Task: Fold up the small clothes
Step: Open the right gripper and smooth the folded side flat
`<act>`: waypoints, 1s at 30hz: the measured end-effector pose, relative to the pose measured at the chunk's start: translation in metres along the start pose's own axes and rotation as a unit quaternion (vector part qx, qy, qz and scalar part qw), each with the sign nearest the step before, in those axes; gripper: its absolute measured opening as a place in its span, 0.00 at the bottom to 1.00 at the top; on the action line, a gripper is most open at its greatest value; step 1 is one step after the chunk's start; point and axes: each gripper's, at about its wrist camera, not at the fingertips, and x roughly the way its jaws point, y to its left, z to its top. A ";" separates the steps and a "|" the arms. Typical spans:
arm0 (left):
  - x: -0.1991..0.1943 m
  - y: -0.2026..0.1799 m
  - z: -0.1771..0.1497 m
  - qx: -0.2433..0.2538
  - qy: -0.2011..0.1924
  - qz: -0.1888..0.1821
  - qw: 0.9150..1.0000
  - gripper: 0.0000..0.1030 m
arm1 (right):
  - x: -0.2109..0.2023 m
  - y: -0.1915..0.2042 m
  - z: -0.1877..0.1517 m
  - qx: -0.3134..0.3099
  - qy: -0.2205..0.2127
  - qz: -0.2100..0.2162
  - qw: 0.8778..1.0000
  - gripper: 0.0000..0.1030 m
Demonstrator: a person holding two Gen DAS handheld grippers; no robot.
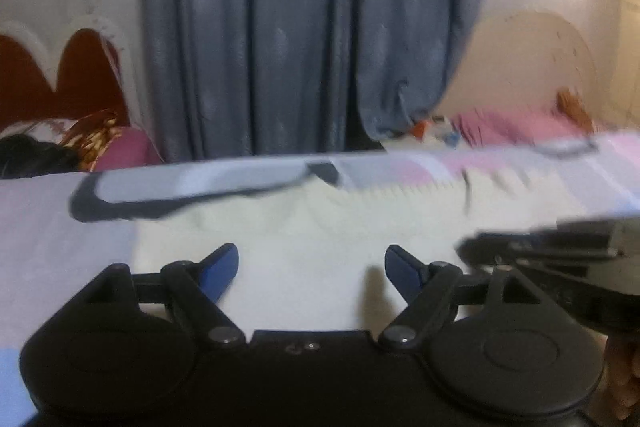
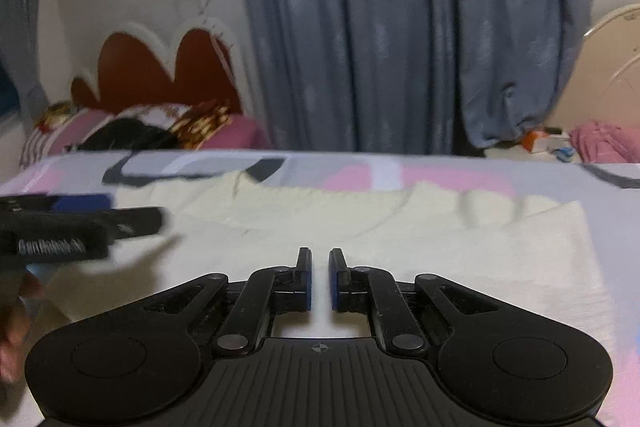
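Note:
A cream-white garment (image 1: 312, 227) lies spread flat on a patterned bedsheet (image 1: 48, 239); it also shows in the right wrist view (image 2: 360, 223). My left gripper (image 1: 312, 267) is open, empty, just above the garment's near part. My right gripper (image 2: 320, 275) hovers over the garment's middle with its jaws nearly closed, a narrow gap between the blue pads, nothing held. Each gripper shows in the other's view: the right one (image 1: 560, 247) at the right, the left one (image 2: 72, 227) at the left.
Blue-grey curtains (image 1: 280, 27) hang behind the bed. A red headboard (image 2: 160, 71) with pillows and clothes (image 2: 132, 131) is at the far left. Pink fabric (image 1: 516, 127) and small items (image 1: 436, 131) lie at the far right.

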 end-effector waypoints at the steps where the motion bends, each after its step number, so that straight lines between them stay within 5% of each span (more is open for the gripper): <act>1: 0.004 -0.001 -0.004 0.006 0.009 0.004 1.000 0.77 | 0.000 0.002 -0.002 -0.011 0.001 -0.002 1.000 0.11; 8: -0.021 0.047 -0.028 -0.049 0.006 0.044 0.998 0.80 | -0.039 -0.078 -0.019 0.024 0.000 -0.118 0.993 0.14; 11: -0.031 0.041 -0.025 -0.054 -0.003 0.060 0.997 0.74 | -0.051 -0.094 -0.017 0.060 0.000 -0.100 0.993 0.14; 17: -0.047 -0.016 -0.024 0.008 -0.022 0.022 0.999 0.78 | -0.076 -0.060 -0.028 0.022 -0.017 -0.060 0.998 0.14; 20: -0.033 -0.017 -0.037 0.004 0.014 0.027 1.000 0.79 | -0.068 -0.056 -0.046 -0.006 0.014 -0.090 0.996 0.14; 30: -0.060 -0.003 -0.048 -0.027 -0.005 0.058 0.998 0.75 | -0.097 -0.090 -0.047 0.027 -0.010 -0.108 0.994 0.17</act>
